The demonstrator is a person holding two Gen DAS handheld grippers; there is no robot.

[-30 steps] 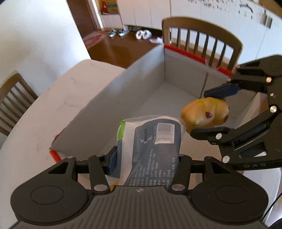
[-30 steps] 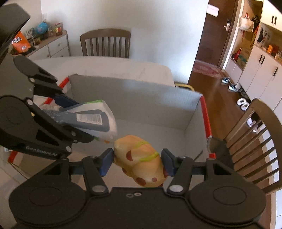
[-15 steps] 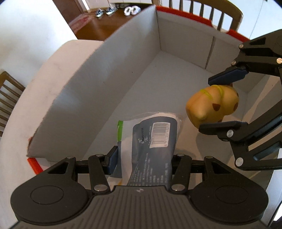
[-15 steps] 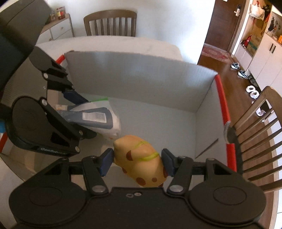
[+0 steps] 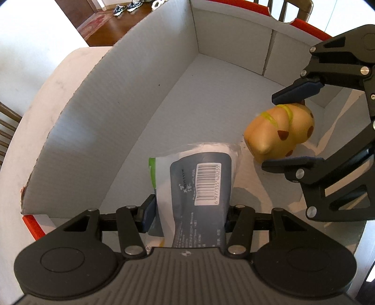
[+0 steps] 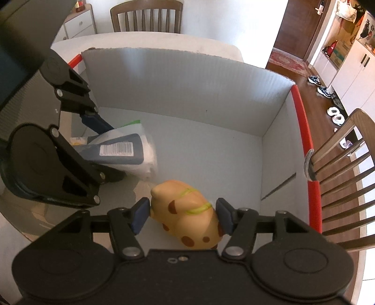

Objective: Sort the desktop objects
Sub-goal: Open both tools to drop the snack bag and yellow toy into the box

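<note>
My left gripper (image 5: 189, 213) is shut on a white and dark blue barcoded packet (image 5: 199, 178) and holds it low inside the open grey cardboard box (image 5: 105, 122). My right gripper (image 6: 184, 214) is shut on a yellow squishy toy with brown spots and green bands (image 6: 187, 215), held just above the box floor, right of the packet. The toy (image 5: 280, 138) and right gripper (image 5: 290, 126) show in the left wrist view; the packet (image 6: 121, 150) and left gripper (image 6: 103, 145) show in the right wrist view.
The box has tall grey walls and red outer edges (image 6: 302, 112). It stands on a white round table (image 5: 39, 98). Wooden chairs stand behind the table (image 6: 146, 16) and beside the box (image 6: 339, 164). A white cabinet (image 6: 79, 23) stands at the far left.
Both grippers have moved down into the box with their objects. The box walls now rise around them and the floor is closer.
</note>
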